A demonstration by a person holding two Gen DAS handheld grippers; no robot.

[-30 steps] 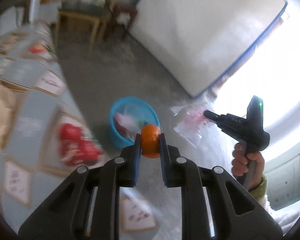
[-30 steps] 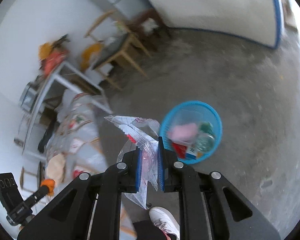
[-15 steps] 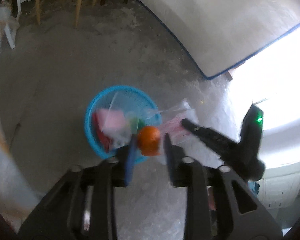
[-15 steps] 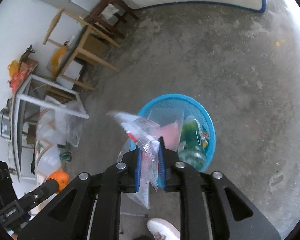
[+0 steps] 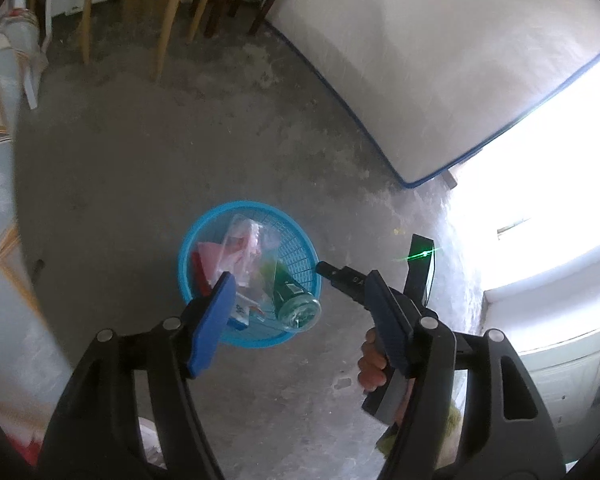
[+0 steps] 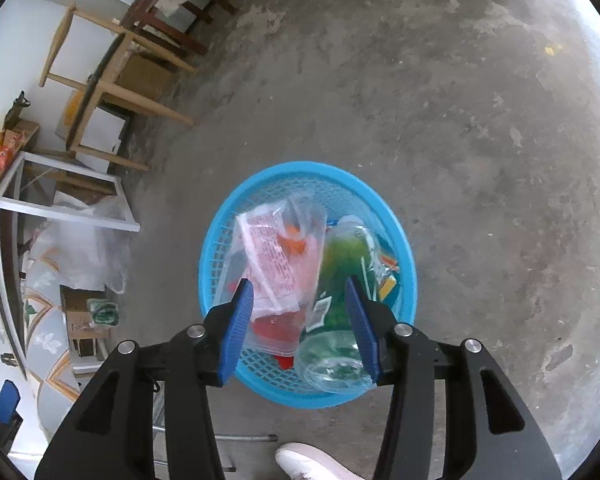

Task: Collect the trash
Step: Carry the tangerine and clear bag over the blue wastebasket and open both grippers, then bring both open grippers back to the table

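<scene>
A round blue mesh basket (image 6: pixel 396 240) stands on bare grey concrete floor (image 6: pixel 440 100), with open floor on its far side and to its right. Wooden stools (image 6: pixel 112 80) and a metal-framed table (image 6: pixel 60 208) crowd the far left, well apart from the basket. A white mattress with a blue edge (image 5: pixel 440 60) leans at the far side of the room. A white shoe (image 6: pixel 312 462) shows at the bottom edge, near the basket.

My right gripper (image 6: pixel 300 320) hangs over the near rim of the basket. Its jaws have just been opening and stand about halfway apart, pressing on nothing; the clear plastic bag (image 6: pixel 280 256) lies in the basket below them. My left gripper (image 5: pixel 300 312) hangs nearer the basket's near rim. Its jaws have just been opening too, stand wide, and are empty. Inside the basket, the bag rests on pink and red wrappers beside a green plastic bottle (image 6: pixel 340 280) lying on its side. An orange piece (image 6: pixel 296 244) shows through the bag.

The bag carries red print, too small to read; the bottle's label is unreadable
</scene>
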